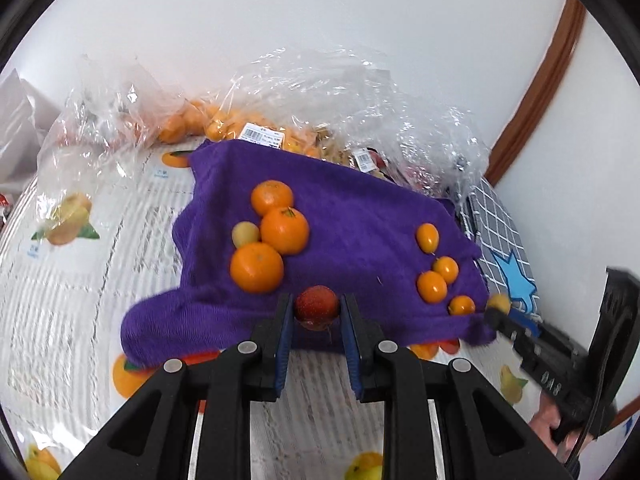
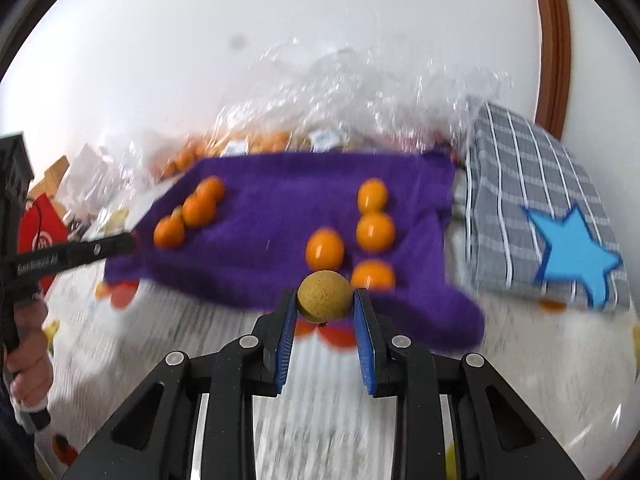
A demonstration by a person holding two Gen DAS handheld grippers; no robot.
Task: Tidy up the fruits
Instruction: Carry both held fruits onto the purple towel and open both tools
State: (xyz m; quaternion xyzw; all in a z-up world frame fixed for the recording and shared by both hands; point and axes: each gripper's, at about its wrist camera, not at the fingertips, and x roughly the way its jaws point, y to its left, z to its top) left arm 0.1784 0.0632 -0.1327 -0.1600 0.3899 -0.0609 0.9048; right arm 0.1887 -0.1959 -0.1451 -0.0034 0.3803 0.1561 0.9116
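— Two fruits are held at once. A small red fruit (image 1: 317,307) is clamped between the narrowed fingers of the left gripper (image 1: 316,312), just off the near edge of the purple towel (image 1: 360,216). A speckled yellow-brown fruit (image 2: 325,295) is pinched in the right gripper (image 2: 325,300), over the towel's near right corner.

— How are the others laid out on that towel?

— Three large oranges (image 1: 285,230) and one pale yellow fruit (image 1: 245,234) are grouped on the towel's left half. Four small orange fruits (image 1: 432,286) are gathered on its right half. Clear bags of fruit (image 1: 256,128) are piled behind its far edge.

— Which step is judged to be in hand?

— Carrying is suspected, with sorting by kind under way. Next, each held fruit would need to be brought over the towel, beside its like or onto bare cloth, lowered gently, and only then released, so that rolling is avoided.
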